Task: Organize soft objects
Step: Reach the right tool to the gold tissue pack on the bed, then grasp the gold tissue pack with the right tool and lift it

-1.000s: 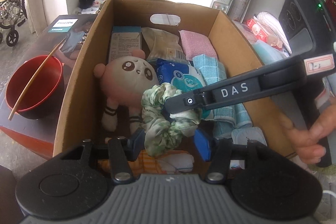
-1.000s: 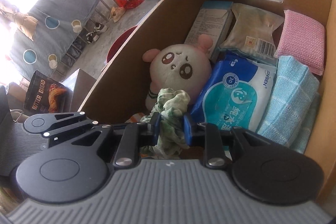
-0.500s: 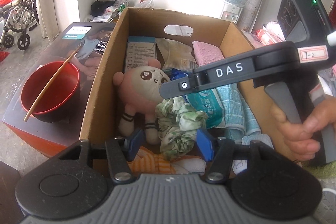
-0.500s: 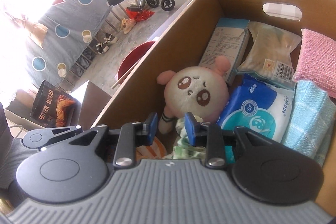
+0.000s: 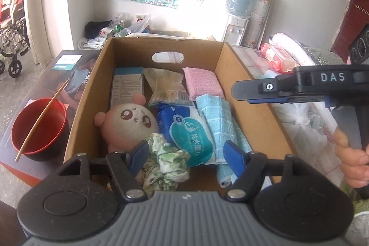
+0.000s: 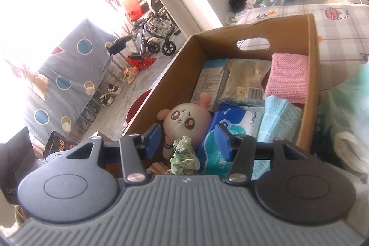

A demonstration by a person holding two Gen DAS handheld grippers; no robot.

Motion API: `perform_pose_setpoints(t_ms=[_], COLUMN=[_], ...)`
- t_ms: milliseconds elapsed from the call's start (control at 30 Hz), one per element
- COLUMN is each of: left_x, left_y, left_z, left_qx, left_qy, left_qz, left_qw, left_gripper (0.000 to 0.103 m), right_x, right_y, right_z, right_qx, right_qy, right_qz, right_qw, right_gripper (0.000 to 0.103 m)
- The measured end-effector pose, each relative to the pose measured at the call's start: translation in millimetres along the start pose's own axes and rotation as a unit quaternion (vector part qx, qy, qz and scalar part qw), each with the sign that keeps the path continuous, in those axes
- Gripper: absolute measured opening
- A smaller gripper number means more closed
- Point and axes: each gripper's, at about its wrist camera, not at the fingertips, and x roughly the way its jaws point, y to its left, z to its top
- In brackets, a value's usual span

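Observation:
A cardboard box [image 5: 85, 89] [image 6: 170, 75] holds a pink plush doll [image 5: 129, 123] [image 6: 186, 121], a green-and-white scrunchie [image 5: 166, 163] [image 6: 184, 156], a blue wipes pack [image 5: 189, 133] [image 6: 233, 123], a light blue towel [image 5: 221, 119] [image 6: 276, 119], a pink cloth [image 5: 201, 82] [image 6: 288, 75], a paper carton [image 5: 126, 89] and a snack bag [image 5: 166, 87]. My left gripper [image 5: 185, 153] is open above the box's near end, with the scrunchie lying loose between its fingers. My right gripper [image 6: 188, 138] is open and empty above the box; it also shows in the left wrist view [image 5: 244, 91], over the right wall.
A red bowl [image 5: 39, 126] with a chopstick [image 5: 41, 121] sits left of the box on a printed carton. Bags and bundles [image 5: 299, 112] lie right of the box. A wheelchair [image 6: 156, 38] and a dotted cover [image 6: 64, 84] stand on the floor to the left.
My right gripper let go of the scrunchie, opened and pulled up and back to the right. My left gripper also rose and drew back. The scrunchie now lies in the box by the doll.

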Motion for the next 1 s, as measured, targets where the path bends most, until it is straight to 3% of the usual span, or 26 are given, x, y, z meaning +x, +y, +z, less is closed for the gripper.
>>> perform_pose_setpoints(t_ms=[200, 333, 433, 667, 833, 1000], left_x=[9.8, 26.6, 44.9, 103.7, 174.2, 251.9], left_y=[-49.7, -85.4, -112.1, -186.8, -237.3, -279.9], left_z=[33.9, 60.6, 82.3, 137.8, 164.9, 165.8], left_qx=[0.049, 0.07, 0.079, 0.121, 0.102, 0.097], left_qy=[-0.012, 0.0, 0.019, 0.044, 0.11, 0.183], left_qz=[-0.03, -0.05, -0.063, -0.076, -0.115, -0.113], left_qw=[0.9983, 0.9963, 0.9947, 0.9888, 0.9821, 0.9717], left_gripper=[0.084, 0.088, 0.088, 0.088, 0.088, 0.088], right_x=[-89.6, -150.9, -181.0, -185.7, -144.5, -115.0], right_y=[-35.0, -76.7, -116.7, -208.0, -248.2, -269.5], right_z=[-3.8, -11.8, -19.9, -40.2, -36.1, -28.0], right_qx=[0.02, 0.053, 0.092, 0.172, 0.165, 0.147], right_qy=[-0.103, -0.175, -0.206, -0.19, -0.158, -0.13], right_qz=[-0.046, -0.1, -0.132, -0.192, -0.236, -0.274], right_qw=[0.993, 0.978, 0.965, 0.947, 0.944, 0.941], right_gripper=[0.068, 0.074, 0.075, 0.075, 0.075, 0.075])
